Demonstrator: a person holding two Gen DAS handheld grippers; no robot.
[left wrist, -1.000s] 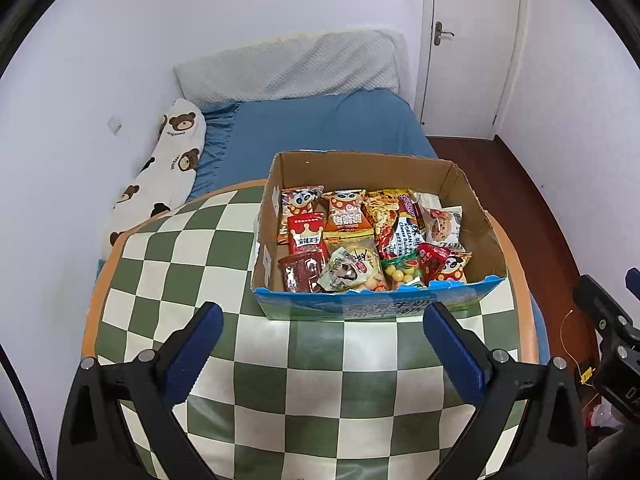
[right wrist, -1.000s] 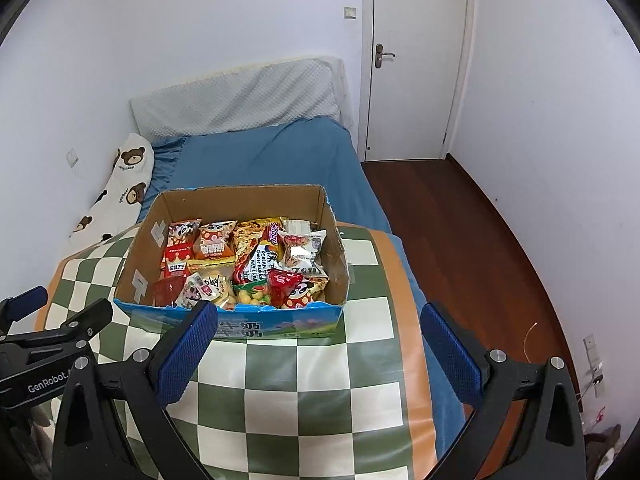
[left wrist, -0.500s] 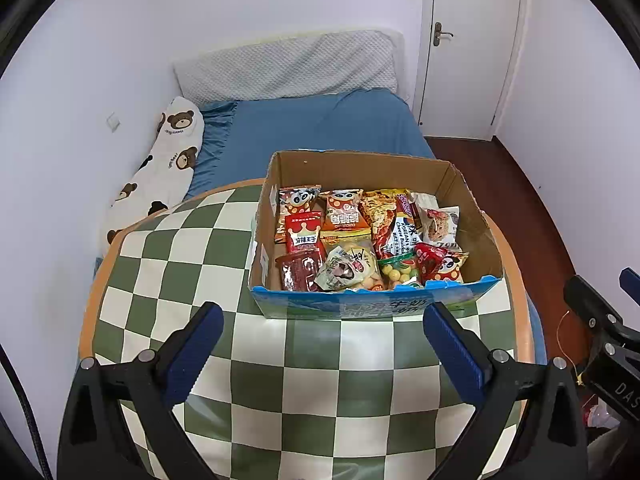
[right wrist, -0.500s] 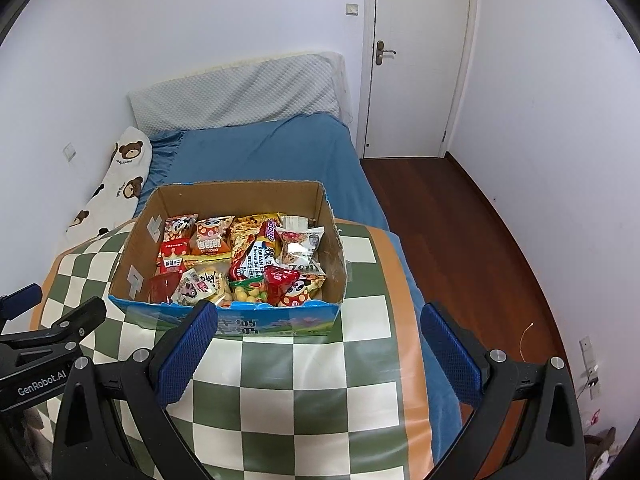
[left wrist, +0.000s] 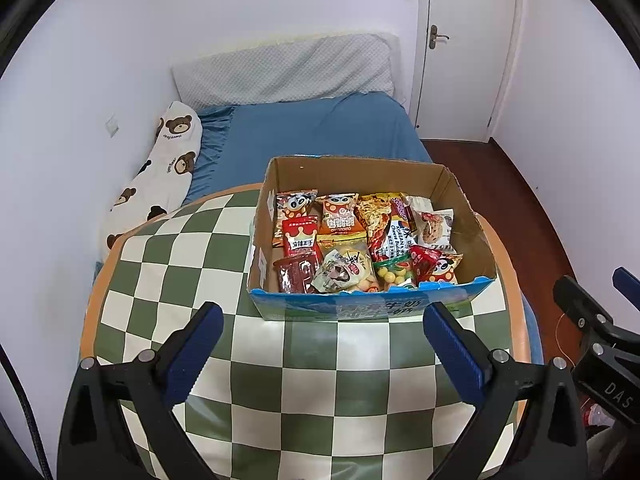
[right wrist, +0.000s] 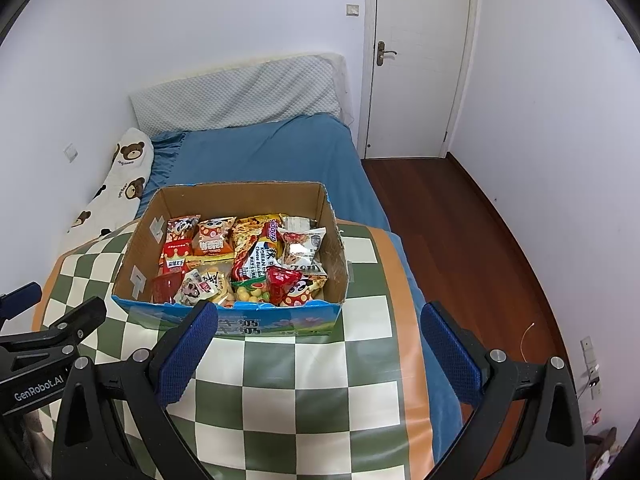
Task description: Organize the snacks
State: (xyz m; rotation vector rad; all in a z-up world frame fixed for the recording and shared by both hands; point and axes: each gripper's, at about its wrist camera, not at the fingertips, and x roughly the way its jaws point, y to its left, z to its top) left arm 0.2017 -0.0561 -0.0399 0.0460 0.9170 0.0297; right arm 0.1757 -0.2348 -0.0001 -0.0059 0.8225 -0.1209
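Snack packets (left wrist: 360, 240) lie in the box (left wrist: 356, 170) on the table (left wrist: 168, 280), bed (left wrist: 312, 132) behind.

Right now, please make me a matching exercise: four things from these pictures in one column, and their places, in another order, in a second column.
Things:
1. snack packets
2. cardboard box
3. bear-print pillow
4. door

Places:
A. along the wall, left of the blue bed
B. far end of the room, shut
C. on the checkered table
D. inside the box

Pairs: 1-D, 2-C, 3-A, 4-B
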